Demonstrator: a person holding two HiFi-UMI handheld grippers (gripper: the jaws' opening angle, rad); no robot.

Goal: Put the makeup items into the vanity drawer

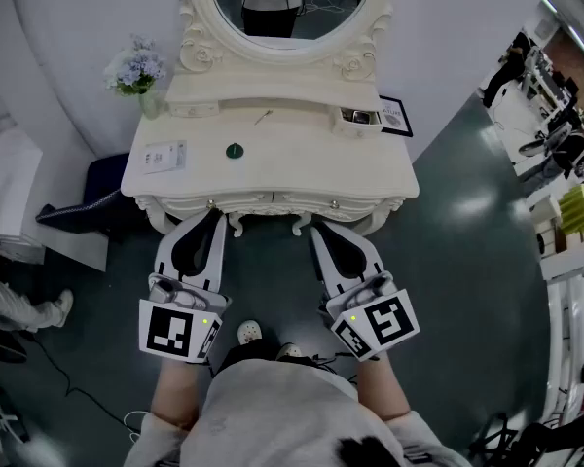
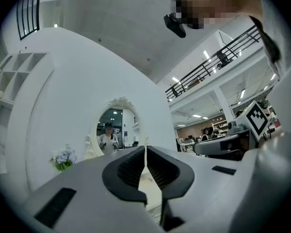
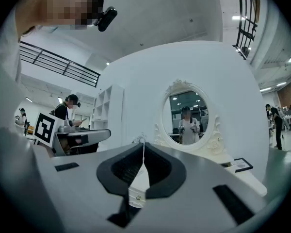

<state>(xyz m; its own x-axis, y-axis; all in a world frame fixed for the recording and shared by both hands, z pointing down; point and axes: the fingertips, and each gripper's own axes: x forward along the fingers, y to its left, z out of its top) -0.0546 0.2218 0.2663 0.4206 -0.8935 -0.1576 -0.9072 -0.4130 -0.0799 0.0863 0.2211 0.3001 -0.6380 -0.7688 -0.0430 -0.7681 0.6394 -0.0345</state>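
Observation:
A white vanity table (image 1: 273, 168) with an oval mirror (image 1: 290, 8) stands in front of me, its front drawers (image 1: 273, 202) closed. On its top lie a small dark green round item (image 1: 235, 151), a thin stick-like item (image 1: 264, 117), a white flat card or palette (image 1: 164, 156) and a small open box (image 1: 358, 117). My left gripper (image 1: 215, 216) (image 2: 145, 147) is shut and empty, just short of the table's front edge. My right gripper (image 1: 315, 230) (image 3: 143, 143) is also shut and empty, beside it at the same edge. Both gripper views look at the mirror (image 2: 111, 132) (image 3: 186, 118).
A vase of pale blue flowers (image 1: 136, 69) stands at the vanity's back left, a framed card (image 1: 394, 115) at the back right. A dark bag or seat (image 1: 97, 197) and white furniture (image 1: 5, 193) sit left of the vanity. Shelves (image 1: 565, 222) line the right. Someone's shoe (image 1: 58, 307) shows at the left.

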